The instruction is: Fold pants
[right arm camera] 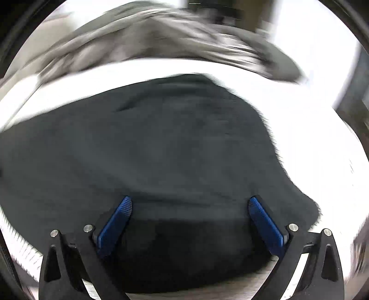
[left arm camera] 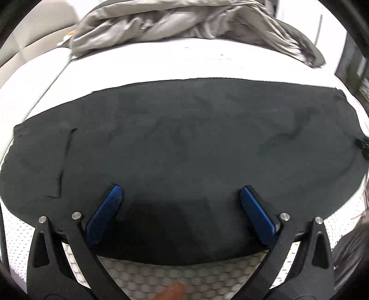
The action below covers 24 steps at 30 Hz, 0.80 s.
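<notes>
Hovering over the dark flat cloth pants (left arm camera: 184, 143) with both grippers wide open and holding nothing

The pants lie along the near edge of the white bed (left arm camera: 150, 67); the left gripper (left arm camera: 180, 196) or right gripper (right arm camera: 190, 205) could pinch one layer only, or slide the pants off that edge

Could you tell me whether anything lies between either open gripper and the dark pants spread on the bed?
Nothing visible does. The left gripper and right gripper both hang open directly over the dark pants, with only bare fabric between their fingers. The crumpled grey blanket lies beyond, on the white mattress.
</notes>
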Motion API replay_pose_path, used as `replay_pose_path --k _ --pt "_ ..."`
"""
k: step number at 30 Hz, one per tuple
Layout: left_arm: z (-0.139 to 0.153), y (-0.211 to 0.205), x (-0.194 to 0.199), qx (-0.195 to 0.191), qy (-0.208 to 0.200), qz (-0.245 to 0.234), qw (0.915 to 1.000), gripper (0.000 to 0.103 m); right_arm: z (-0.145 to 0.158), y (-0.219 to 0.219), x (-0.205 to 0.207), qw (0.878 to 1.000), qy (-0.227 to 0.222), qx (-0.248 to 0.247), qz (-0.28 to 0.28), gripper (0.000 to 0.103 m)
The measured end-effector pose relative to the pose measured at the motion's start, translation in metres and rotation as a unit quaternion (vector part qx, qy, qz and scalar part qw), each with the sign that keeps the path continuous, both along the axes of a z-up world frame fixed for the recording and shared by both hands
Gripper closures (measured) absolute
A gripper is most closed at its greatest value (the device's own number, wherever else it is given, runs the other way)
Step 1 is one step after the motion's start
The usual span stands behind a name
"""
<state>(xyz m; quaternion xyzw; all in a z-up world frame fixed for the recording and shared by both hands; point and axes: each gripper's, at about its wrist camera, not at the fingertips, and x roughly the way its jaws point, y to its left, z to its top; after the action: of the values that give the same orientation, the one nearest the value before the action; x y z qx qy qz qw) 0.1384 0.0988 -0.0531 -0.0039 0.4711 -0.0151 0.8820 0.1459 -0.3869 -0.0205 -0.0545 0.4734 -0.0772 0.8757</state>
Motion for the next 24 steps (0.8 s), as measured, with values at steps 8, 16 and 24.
replay_pose_path --k 8,16,24 --pt "0.037 -0.047 0.020 -0.024 -0.048 -0.054 0.9971 0.001 0.033 0.066 0.011 0.995 -0.064 0.055 0.055 0.000" --pt "-0.013 -0.112 0.066 0.013 0.029 -0.117 0.9927 0.001 -0.036 0.169 0.058 0.976 0.060 0.091 0.191 0.001" --pt "-0.007 -0.046 0.050 0.027 0.023 -0.056 0.9978 0.001 -0.022 0.039 0.040 0.999 0.013 -0.039 0.016 0.002"
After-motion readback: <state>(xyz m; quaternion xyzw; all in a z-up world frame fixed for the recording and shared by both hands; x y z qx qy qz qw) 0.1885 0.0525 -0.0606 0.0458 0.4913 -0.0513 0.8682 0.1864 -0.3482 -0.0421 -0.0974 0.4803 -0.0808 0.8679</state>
